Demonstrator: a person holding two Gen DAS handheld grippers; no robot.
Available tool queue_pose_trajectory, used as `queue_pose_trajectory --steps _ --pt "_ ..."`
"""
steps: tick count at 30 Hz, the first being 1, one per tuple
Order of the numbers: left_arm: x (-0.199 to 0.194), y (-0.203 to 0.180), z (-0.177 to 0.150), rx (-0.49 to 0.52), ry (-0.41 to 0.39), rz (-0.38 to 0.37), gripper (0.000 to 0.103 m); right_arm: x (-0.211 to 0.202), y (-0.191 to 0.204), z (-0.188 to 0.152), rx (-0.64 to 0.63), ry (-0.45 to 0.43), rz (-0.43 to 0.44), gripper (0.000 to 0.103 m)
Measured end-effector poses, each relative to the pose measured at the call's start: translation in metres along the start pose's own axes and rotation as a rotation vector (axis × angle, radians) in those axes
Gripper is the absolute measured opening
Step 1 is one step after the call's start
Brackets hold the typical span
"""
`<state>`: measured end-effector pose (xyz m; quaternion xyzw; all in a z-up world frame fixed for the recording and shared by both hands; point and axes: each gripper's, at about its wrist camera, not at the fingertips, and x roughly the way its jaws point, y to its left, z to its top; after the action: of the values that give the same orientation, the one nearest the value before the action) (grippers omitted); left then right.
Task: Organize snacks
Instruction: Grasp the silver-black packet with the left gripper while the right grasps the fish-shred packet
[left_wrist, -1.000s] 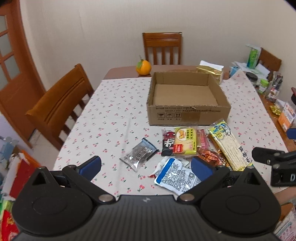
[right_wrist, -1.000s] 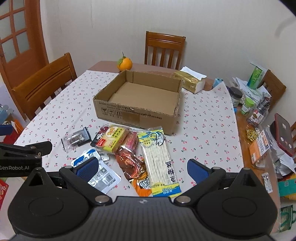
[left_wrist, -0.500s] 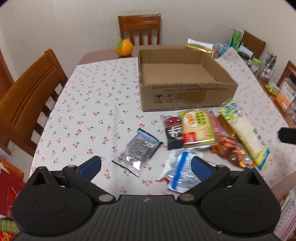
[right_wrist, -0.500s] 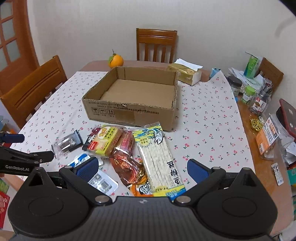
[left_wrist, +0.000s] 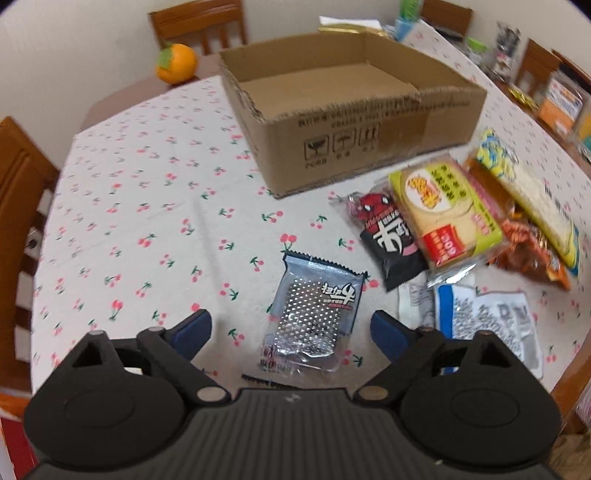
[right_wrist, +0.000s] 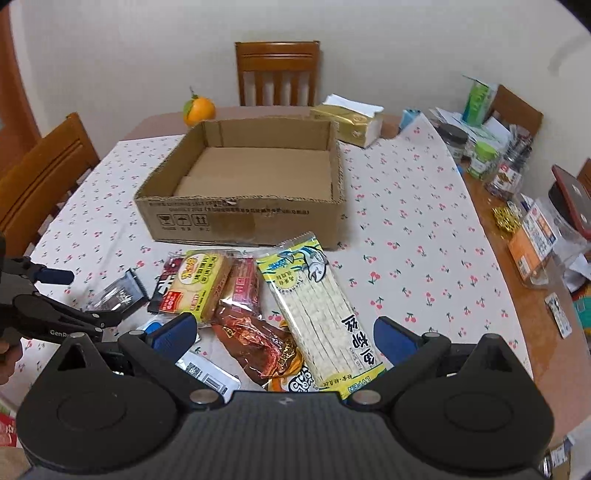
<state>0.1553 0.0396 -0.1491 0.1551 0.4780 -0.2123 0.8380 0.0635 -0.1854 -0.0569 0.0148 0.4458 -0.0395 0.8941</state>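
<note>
Lying flat on the cherry-print tablecloth, the silver dotted foil snack packet with a blue serrated top edge sits between the blue-padded fingers of the left gripper, whose jaws have just been closing yet stand apart, with no pad touching the packet. Its label carries red and black characters too blurred to read. To its right lies a cluster of snacks: a black-and-red pouch with large white characters, a yellow-green wrapped cracker pack with a red corner label, a pink packet, a reddish-brown crinkled bag, a long clear pack of pale fish sticks printed with a fish drawing and "LYFEN", and a white-and-blue sachet with a barcode. That makes seven snack packs, all just in front of one open brown cardboard box marked with handling symbols. The right gripper hovers wide open above the fish sticks and the reddish bag, holding nothing. One orange fruit with a leaf and a gold tissue pack lie beyond the box. Four wooden chairs surround the table; jars, boxes and papers crowd its bare wooden right edge, and a plain pale wall stands behind.
</note>
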Motion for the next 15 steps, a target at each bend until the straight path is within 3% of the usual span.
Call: queue_pose_trajectory --steps 3,8,15 --pt "0.008 0.005 -0.001 0.015 0.019 -0.032 0.086 0.004 0.0 0.001 0.021 0.014 -0.025 0.103" --pt "0.014 0.011 0.0 0.007 0.023 -0.066 0.089 0.008 0.0 -0.002 0.036 0.034 -0.066 0.103" --pt "0.017 0.014 0.0 -0.018 0.032 -0.043 0.101 0.03 -0.014 -0.002 -0.03 0.047 -0.052 0.103"
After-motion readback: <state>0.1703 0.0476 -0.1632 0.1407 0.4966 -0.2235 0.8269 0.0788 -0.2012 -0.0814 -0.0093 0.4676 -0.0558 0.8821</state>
